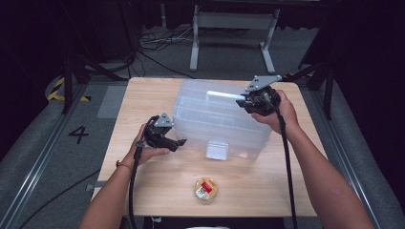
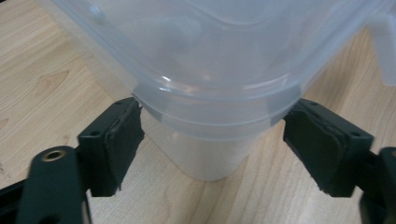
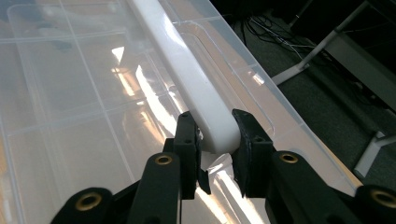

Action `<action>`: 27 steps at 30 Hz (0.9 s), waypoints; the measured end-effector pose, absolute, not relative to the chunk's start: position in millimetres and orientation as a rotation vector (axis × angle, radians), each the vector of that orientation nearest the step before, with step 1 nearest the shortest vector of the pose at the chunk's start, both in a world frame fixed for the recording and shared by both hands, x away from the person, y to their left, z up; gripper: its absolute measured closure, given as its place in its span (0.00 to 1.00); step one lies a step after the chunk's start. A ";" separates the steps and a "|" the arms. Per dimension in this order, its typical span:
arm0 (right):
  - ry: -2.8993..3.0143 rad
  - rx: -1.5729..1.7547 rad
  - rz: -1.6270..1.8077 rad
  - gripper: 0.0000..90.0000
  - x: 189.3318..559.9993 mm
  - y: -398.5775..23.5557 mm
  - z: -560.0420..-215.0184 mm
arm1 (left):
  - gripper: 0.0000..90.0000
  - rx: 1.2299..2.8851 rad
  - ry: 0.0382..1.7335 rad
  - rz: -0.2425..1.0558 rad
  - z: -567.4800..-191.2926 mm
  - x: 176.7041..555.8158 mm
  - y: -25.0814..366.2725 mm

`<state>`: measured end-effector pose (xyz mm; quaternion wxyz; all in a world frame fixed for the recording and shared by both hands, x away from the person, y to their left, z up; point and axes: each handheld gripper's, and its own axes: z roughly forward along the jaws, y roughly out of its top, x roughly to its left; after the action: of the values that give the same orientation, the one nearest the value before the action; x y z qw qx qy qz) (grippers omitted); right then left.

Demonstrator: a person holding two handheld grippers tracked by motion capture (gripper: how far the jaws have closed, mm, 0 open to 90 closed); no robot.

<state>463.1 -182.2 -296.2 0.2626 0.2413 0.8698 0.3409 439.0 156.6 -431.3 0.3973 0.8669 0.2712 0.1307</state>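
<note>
a clear plastic box (image 1: 217,119) with a lid is set on the middle of the wooden table (image 1: 143,186). its white handle (image 3: 187,74) on top is clamped at one end by the right gripper (image 3: 215,140) — the jaws are pressed on both sides of the bar. the left gripper (image 2: 212,140) is held at the box's near left corner, jaws spread wide on either side of the rounded lid edge; one pad (image 2: 123,135) is seen at the rim, the other just clear, nothing squeezed. a small round container (image 1: 206,188) with something red inside is seen near the table's front edge — well apart from the box.
</note>
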 end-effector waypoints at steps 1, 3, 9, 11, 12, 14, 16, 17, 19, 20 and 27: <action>2.350 0.651 0.912 0.81 462.7 -183.4 -296.2 | 0.26 2.193 0.682 0.329 -430.0 436.9 155.1; 2.346 0.648 0.901 0.81 462.5 -184.8 -296.3 | 0.31 2.193 0.668 0.335 -428.0 433.1 152.2; 2.349 0.659 0.898 0.80 464.9 -204.4 -296.4 | 0.38 2.208 0.608 0.352 -425.2 414.3 139.0; 2.349 0.662 0.894 0.79 465.9 -205.7 -296.2 | 0.40 2.216 0.606 0.348 -424.0 411.2 138.0; 2.345 0.662 0.893 0.79 466.2 -205.6 -296.3 | 0.40 2.220 0.604 0.351 -423.7 409.9 138.1; 2.341 0.671 0.906 0.79 467.2 -205.6 -296.5 | 0.42 2.218 0.599 0.364 -424.3 406.3 139.4; 2.344 0.673 0.917 0.79 468.9 -205.3 -296.3 | 0.42 2.212 0.608 0.348 -423.7 404.6 142.6; 2.347 0.672 0.925 0.79 469.8 -204.8 -296.3 | 0.42 2.211 0.607 0.350 -423.1 403.6 144.4; 2.346 0.670 0.925 0.79 470.3 -204.3 -296.1 | 0.41 2.208 0.611 0.361 -422.4 402.6 146.6; 2.347 0.672 0.927 0.79 470.5 -203.7 -295.9 | 0.42 2.195 0.620 0.368 -421.3 401.2 149.0; 2.351 0.702 0.938 0.79 475.2 -202.8 -289.9 | 0.52 2.153 0.611 0.406 -406.5 384.2 166.4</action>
<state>475.2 -202.8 -289.9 0.2546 0.2583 0.8655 0.3455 384.2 166.4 -406.5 0.4198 0.8591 0.2438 0.1620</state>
